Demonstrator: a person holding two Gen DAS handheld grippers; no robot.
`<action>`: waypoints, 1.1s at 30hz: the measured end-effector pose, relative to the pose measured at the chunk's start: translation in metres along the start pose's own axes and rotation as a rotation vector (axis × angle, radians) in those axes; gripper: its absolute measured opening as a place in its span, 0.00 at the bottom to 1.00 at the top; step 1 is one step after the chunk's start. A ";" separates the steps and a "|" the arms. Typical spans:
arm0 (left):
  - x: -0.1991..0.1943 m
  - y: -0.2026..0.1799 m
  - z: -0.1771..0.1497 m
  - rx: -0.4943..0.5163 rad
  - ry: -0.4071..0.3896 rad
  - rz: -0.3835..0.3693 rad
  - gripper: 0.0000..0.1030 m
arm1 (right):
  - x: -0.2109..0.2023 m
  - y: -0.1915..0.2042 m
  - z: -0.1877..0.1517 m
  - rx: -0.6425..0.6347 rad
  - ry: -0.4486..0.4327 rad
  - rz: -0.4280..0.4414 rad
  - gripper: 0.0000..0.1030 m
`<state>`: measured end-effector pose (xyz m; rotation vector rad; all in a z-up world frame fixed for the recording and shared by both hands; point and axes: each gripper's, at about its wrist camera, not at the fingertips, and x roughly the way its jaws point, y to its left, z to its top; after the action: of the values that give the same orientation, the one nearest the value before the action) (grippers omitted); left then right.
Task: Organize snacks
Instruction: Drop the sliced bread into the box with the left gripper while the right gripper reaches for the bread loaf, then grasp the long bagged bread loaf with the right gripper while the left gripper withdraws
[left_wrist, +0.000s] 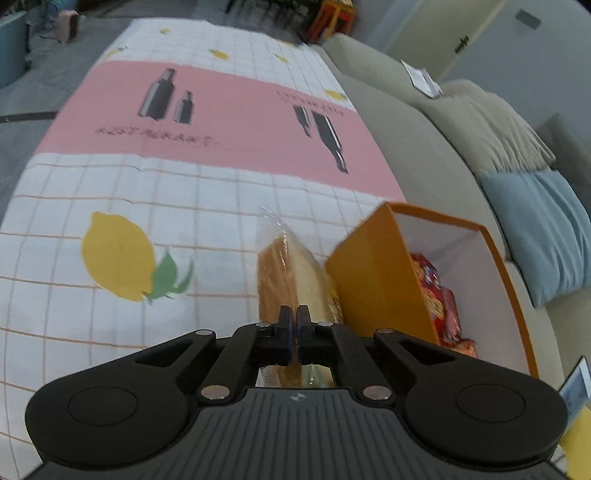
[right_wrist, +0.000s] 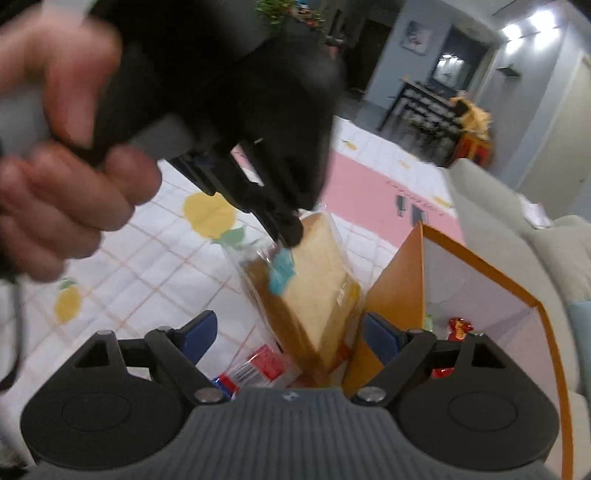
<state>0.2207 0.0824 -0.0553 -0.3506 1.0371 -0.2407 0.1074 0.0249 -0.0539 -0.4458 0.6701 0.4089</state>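
Note:
My left gripper (left_wrist: 294, 314) is shut on the clear wrapper of a packaged sandwich (left_wrist: 291, 280) and holds it above the table, just left of an orange box (left_wrist: 373, 273). The box has white inner walls and holds red snack packets (left_wrist: 439, 295). In the right wrist view the left gripper (right_wrist: 291, 236) pinches the top of the sandwich (right_wrist: 317, 291), which hangs beside the orange box (right_wrist: 399, 288). My right gripper (right_wrist: 291, 332) is open and empty, its blue pads either side of the sandwich's lower end without touching it.
The tablecloth (left_wrist: 147, 192) is white checked with lemons and a pink band. A beige sofa (left_wrist: 424, 140) with a blue cushion (left_wrist: 543, 236) runs along the right. A red-and-white packet (right_wrist: 255, 369) lies on the table under the sandwich.

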 end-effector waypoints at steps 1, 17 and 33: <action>0.002 -0.001 0.001 0.006 0.019 -0.014 0.01 | 0.007 0.004 0.000 0.009 0.003 -0.024 0.82; 0.010 0.020 0.005 0.003 0.060 -0.050 0.03 | 0.069 0.020 -0.008 -0.014 -0.022 -0.126 0.45; -0.078 0.036 -0.007 -0.111 -0.215 0.054 0.62 | 0.008 -0.074 -0.003 0.623 0.026 0.286 0.32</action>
<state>0.1776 0.1420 -0.0109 -0.4385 0.8480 -0.0945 0.1484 -0.0357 -0.0423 0.2393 0.8476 0.4390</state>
